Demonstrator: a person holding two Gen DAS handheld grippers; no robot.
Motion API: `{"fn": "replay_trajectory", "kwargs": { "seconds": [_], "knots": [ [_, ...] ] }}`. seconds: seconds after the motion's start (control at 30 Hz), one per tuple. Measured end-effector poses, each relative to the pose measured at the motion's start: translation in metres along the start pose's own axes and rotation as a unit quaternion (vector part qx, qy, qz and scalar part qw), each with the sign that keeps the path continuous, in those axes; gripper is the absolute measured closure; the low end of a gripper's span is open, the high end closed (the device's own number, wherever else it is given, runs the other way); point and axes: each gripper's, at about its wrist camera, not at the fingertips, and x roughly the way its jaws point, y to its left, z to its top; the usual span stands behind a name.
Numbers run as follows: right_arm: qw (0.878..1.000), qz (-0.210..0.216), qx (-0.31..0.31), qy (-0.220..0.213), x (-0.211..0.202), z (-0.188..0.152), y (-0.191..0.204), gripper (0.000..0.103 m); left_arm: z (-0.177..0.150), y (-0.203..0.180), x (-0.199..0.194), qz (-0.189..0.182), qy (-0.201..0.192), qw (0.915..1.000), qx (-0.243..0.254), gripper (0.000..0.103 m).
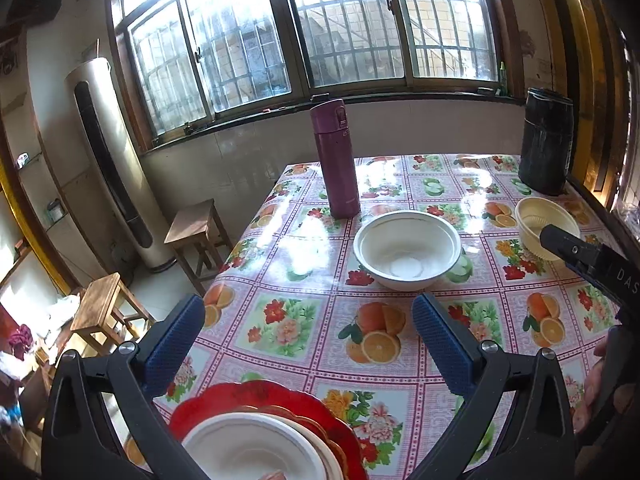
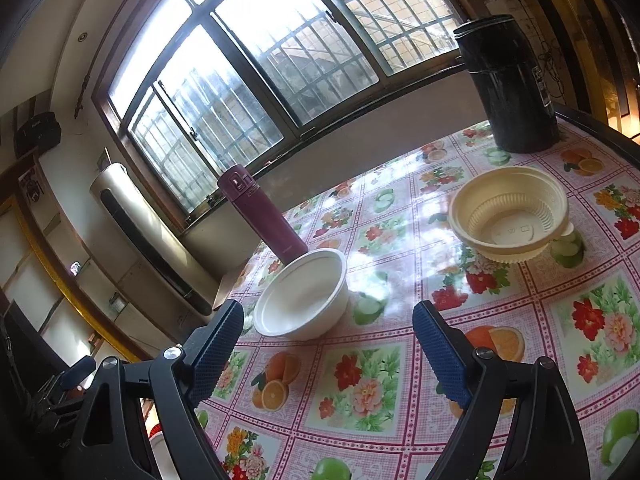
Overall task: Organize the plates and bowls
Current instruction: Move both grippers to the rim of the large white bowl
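Left wrist view has the left gripper (image 1: pixel 308 344) with its blue pads spread wide and nothing between them, hanging over the table (image 1: pixel 304 280) near its left edge. Just below it, at the near edge, sits a stack: a white plate (image 1: pixel 248 448) on a red plate (image 1: pixel 256 400). Bare flowered cloth lies ahead as far as the white bowl (image 1: pixel 407 249), which stands alone in mid-table. Beyond that stands the purple flask (image 1: pixel 335 158), close to the far left corner. To the right the cream bowl (image 1: pixel 536 220) is partly covered by the right gripper's black finger, which bears the letters "DAS"; the rest is cut off. In the right wrist view the right gripper (image 2: pixel 328 344) also stands spread and empty above open cloth, the white bowl just beyond its left pad, the cream bowl (image 2: pixel 510 218) well apart to the right, with clear cloth between the two. The black container (image 2: pixel 508 84) stands at the far right corner; its label is too small to read.
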Motion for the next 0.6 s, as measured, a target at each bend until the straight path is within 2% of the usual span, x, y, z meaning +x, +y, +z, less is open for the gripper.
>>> {"fn": "replay_trajectory", "kwargs": {
  "seconds": [0.2, 0.43, 0.6],
  "knots": [
    [1.0, 0.009, -0.011, 0.007, 0.03, 0.021, 0.016, 0.015, 0.02, 0.007, 0.019, 0.027, 0.003, 0.9975, 0.066, 0.0],
    [1.0, 0.014, 0.006, 0.021, 0.064, 0.034, 0.01, 0.015, 0.034, 0.015, 0.055, 0.016, 0.041, 0.9946, 0.093, 0.0],
    [0.999, 0.018, 0.024, 0.03, 0.088, 0.039, 0.0, 0.015, 0.041, 0.012, 0.087, 0.027, 0.058, 0.9913, 0.115, 0.0]
  ]
}}
